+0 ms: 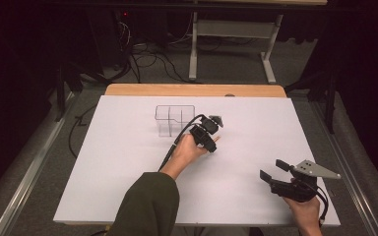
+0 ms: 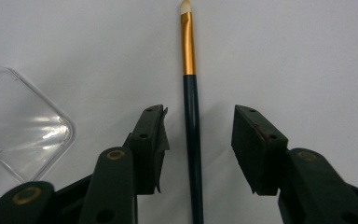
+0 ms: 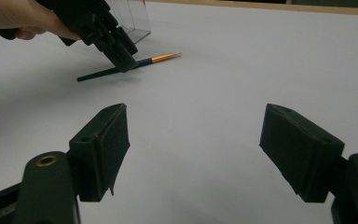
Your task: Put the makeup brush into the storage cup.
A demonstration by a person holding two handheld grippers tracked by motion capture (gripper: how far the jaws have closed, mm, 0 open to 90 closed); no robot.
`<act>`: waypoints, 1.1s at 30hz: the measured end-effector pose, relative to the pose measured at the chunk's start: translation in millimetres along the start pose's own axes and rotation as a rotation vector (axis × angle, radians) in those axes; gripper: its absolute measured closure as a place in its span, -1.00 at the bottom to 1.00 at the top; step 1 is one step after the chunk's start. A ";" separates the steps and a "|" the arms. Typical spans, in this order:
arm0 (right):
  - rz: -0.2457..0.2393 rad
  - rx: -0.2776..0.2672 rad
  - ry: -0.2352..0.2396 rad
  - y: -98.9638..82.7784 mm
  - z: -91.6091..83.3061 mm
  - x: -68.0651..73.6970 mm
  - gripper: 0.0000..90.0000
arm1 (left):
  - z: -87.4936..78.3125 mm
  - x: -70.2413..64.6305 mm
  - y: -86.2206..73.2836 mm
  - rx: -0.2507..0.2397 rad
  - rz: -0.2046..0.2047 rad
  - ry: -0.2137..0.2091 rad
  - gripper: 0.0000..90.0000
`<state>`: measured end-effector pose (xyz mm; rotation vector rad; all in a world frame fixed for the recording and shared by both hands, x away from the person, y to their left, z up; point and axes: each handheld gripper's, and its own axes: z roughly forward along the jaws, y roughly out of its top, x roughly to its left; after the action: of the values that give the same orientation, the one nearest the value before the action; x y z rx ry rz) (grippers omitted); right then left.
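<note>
A thin paintbrush [image 2: 192,130] with a dark handle, a gold ferrule and a pale tip lies flat on the white table. My left gripper [image 2: 198,112] points down over it and stands open. Its jaws straddle the handle with a gap on each side, and neither pad touches it. In the high view the left gripper [image 1: 210,145] is at mid-table, just right of a clear box. The right gripper view shows the brush [image 3: 161,58] under that gripper. My right gripper [image 3: 196,112] is open and empty, resting low near the front right [image 1: 271,169].
A clear plastic box [image 1: 174,119] with compartments stands just behind and to the left of the brush, close to the left gripper's jaw [image 2: 18,135]. The white sheet [image 1: 128,172] covers the table, and a wooden edge [image 1: 192,90] shows at the far side.
</note>
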<state>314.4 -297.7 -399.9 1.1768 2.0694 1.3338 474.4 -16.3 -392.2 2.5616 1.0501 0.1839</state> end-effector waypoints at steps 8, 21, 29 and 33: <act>-0.003 0.005 0.000 -0.2 0.7 0.1 -0.43 | 4.6 2.2 0.2 0.018 -0.007 0.007 0.34; -0.010 0.008 -0.001 -0.2 1.0 0.7 -0.43 | 6.2 -0.1 0.7 0.014 -0.008 0.009 0.63; -0.006 0.011 -0.002 -0.4 2.1 0.5 -0.43 | 6.2 1.7 0.4 0.017 -0.011 0.000 0.76; -0.008 0.012 -0.002 -0.5 2.2 0.7 -0.43 | 6.2 2.0 0.5 0.019 -0.011 0.006 0.80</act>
<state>315.4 -296.0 -401.2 1.1732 2.0816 1.3181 477.7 -16.9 -397.8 2.5732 1.0723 0.1801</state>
